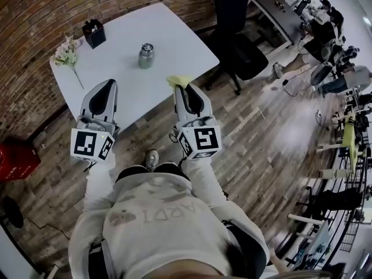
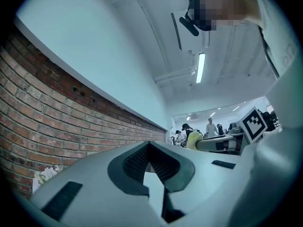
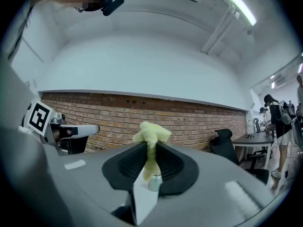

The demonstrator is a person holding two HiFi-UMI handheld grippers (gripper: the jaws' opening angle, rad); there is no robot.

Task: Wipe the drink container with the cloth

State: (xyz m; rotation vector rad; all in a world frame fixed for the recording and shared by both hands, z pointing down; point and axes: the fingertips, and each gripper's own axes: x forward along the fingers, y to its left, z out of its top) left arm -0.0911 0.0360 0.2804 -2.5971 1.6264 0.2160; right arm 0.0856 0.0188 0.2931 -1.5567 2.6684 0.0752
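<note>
2 tools in play. Left hand-held gripper [image 1: 108, 84] is clenched, empty; right hand-held gripper [image 1: 182, 88] pinches the 1 cloth [image 1: 178, 81], crumpled, pale yellow-green. 1 drink container [image 1: 146, 56], small, silver w/ lid, stands upright mid-surface [image 1: 174, 45], beyond both, untouched. Far left: 1 black box [image 1: 94, 33], 1 flower sprig [image 1: 67, 52].

Head view: up on the person's head, looking steeply down on the white table [image 1: 174, 45], the floor [image 1: 261, 138], the left gripper [image 1: 108, 83] and the right gripper [image 1: 183, 89].
Left gripper view: low on the left gripper, close behind its jaws, tipped up at the brick wall [image 2: 57, 126] and ceiling [image 2: 222, 51].
Right gripper view: low on the right gripper, close behind its jaws, facing the brick wall.
Shared: all three see the brick wall and the yellow cloth [image 3: 150, 131]; each gripper view sees the other gripper.
</note>
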